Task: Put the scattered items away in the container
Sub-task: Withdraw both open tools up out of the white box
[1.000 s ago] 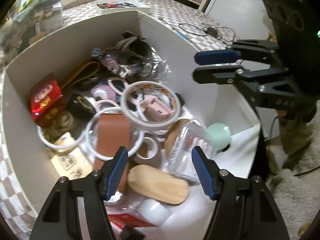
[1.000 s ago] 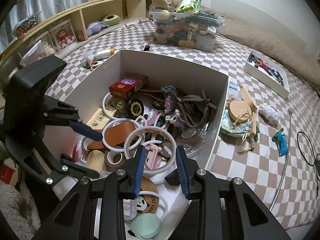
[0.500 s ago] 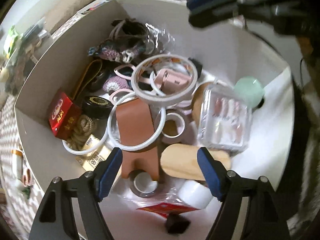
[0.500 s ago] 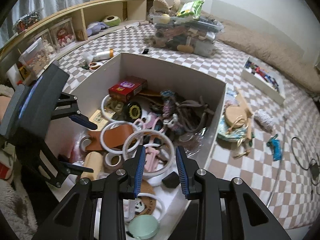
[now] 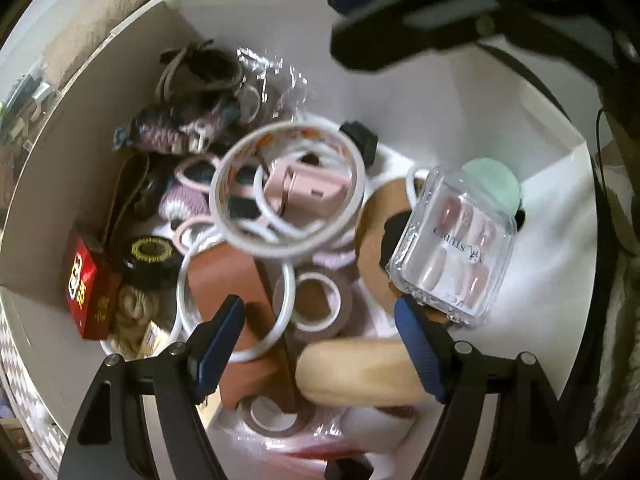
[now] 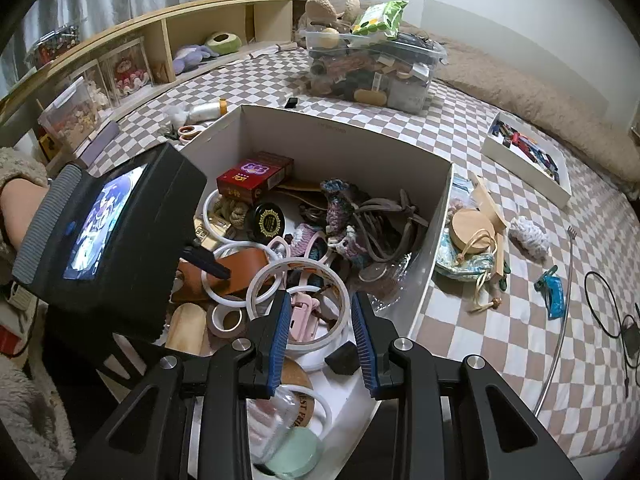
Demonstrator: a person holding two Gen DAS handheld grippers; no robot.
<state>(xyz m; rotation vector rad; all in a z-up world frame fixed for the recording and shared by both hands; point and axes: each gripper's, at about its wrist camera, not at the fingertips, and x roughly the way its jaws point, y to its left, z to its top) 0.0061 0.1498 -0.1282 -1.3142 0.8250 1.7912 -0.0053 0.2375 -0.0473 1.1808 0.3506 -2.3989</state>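
The left hand-held gripper [image 5: 316, 344] hangs wide open and empty over the white box [image 6: 340, 136], the clear nail case [image 5: 452, 248] just ahead of its right finger; the right hand-held gripper [image 6: 320, 340], partly open, holds nothing; next, probably lift clear without snagging rings; scattered items [image 6: 476, 240] wait right of it on the checkered bed [image 6: 480, 320], shelves beyond.
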